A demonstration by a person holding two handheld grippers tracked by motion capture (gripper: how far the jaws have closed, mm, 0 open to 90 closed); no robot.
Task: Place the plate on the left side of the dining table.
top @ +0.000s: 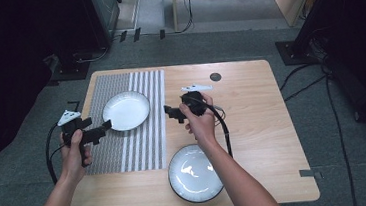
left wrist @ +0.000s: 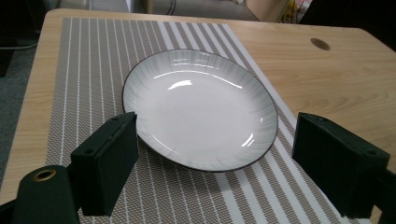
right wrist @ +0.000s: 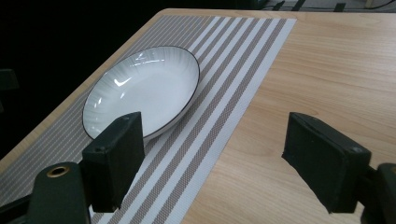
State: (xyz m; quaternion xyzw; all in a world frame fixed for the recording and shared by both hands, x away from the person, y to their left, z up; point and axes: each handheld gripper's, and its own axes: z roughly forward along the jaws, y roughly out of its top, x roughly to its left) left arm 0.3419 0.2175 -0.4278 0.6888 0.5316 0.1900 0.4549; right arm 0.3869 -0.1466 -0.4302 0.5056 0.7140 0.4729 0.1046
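Observation:
A white plate with a dark rim (top: 126,110) (left wrist: 198,109) (right wrist: 142,91) rests on a grey-and-white striped placemat (top: 144,146) (left wrist: 84,70) (right wrist: 224,107) on the left half of the wooden table. A second, similar plate (top: 194,173) lies on bare wood near the front edge. My left gripper (top: 97,125) (left wrist: 215,158) hovers just left of the first plate, open and holding nothing. My right gripper (top: 173,113) (right wrist: 212,158) hangs over the placemat's right border, aimed at that plate. It is open and holds nothing.
A round cable hole (top: 215,76) (left wrist: 320,44) sits in the tabletop at the back. Bare wood (top: 257,111) stretches to the right. Black stands and cables (top: 319,71) line the carpet around the table. A bit of tape (top: 310,173) marks the right front corner.

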